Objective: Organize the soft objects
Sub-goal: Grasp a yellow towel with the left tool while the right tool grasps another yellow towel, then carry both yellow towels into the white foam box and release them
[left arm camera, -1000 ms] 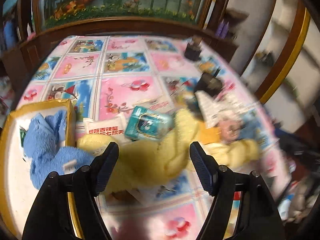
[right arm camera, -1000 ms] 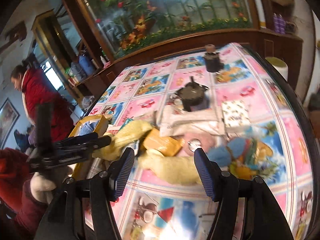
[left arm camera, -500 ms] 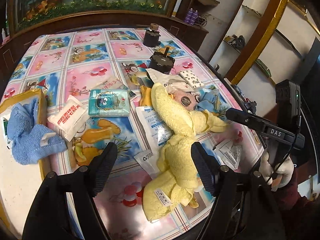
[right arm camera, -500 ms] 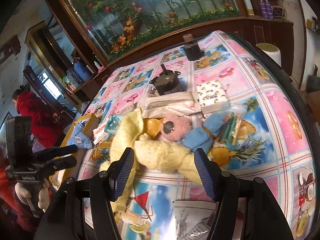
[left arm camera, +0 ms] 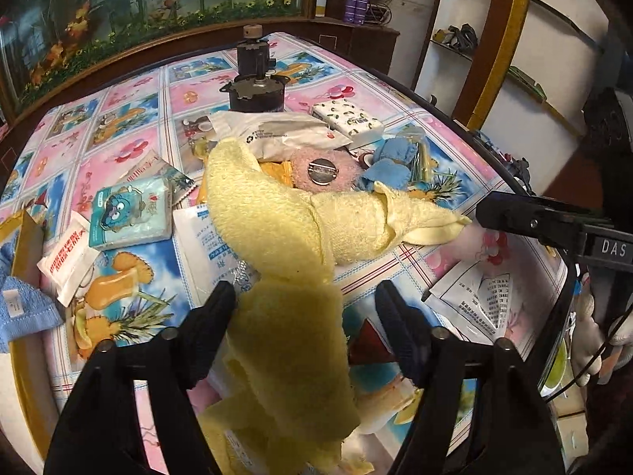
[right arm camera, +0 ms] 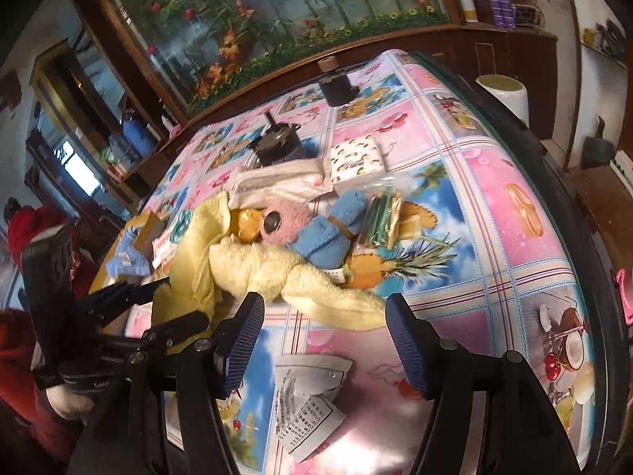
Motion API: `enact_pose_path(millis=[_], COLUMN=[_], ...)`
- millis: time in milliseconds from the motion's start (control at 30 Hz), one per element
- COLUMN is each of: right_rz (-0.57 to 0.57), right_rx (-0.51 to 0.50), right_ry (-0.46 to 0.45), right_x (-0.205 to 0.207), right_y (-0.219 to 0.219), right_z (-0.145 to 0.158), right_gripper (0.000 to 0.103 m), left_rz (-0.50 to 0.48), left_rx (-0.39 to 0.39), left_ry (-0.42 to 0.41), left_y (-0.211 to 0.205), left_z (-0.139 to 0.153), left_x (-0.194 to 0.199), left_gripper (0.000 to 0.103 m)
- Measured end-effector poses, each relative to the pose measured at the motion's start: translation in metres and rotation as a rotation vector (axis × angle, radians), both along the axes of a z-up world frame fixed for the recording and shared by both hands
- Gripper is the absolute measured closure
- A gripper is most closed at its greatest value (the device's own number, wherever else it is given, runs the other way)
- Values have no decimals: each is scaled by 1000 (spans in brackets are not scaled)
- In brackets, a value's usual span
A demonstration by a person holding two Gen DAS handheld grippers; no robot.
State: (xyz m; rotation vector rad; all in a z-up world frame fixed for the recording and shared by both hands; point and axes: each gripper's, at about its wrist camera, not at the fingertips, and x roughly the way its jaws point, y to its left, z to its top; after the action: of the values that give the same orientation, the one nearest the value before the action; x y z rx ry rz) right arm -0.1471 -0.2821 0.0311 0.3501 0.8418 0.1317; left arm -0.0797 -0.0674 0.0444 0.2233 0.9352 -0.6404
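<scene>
A long yellow towel lies crumpled across the flowered tablecloth, one end hanging toward me. My left gripper is open and low over that end, its fingers either side of the cloth. My right gripper is open just short of the towel's other end, nothing between its fingers; in the left wrist view the right gripper almost touches the towel's corner. Behind the towel sit a pink fluffy piece with a metal disc and a small blue cloth. A blue towel lies in a yellow box at far left.
Tissue packs, white packets and a leaflet litter the cloth. Two dark metal cylinders stand further back. The table edge curves close on the right. A person in red stands beyond the left gripper.
The left gripper swung right from the yellow box and came down over the near end of the yellow towel, which now lies stretched out on the table. The right gripper closed in on its corner.
</scene>
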Motion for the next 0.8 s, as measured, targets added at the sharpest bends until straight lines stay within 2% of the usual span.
enact_pose_path(millis=[33, 133, 300, 400, 500, 567, 600, 767, 800], right_rz=[23, 116, 305, 385, 428, 431, 418, 367, 357], right_rx=[-24, -144, -421, -517, -566, -613, -631, -530, -510], right_ry=[0, -10, -65, -65, -38, -35, -36, -13, -12], right_x=[1, 7, 22, 39, 55, 59, 61, 60, 59], right_y=[6, 34, 96, 120, 133, 137, 138, 119, 115], right_z=[0, 4, 8, 1, -9, -14, -15, -4, -1], right_gripper=[37, 37, 37, 39, 43, 53, 65, 75, 83], left_rz=[-11, 16, 93, 133, 167, 191, 206, 307, 332], left_rx=[-17, -103, -241, -301, -343, -354, -364, -436, -447], left_ry=[23, 49, 80, 90, 79, 59, 46, -23, -37], left_y=[3, 23, 63, 86, 110, 125, 134, 192, 205], left_z=[-1, 7, 25, 34, 44, 52, 58, 83, 87], left_x=[2, 2, -3, -8, -16, -19, -21, -21, -21], left_gripper=[64, 65, 65, 65, 64, 64, 64, 64, 64])
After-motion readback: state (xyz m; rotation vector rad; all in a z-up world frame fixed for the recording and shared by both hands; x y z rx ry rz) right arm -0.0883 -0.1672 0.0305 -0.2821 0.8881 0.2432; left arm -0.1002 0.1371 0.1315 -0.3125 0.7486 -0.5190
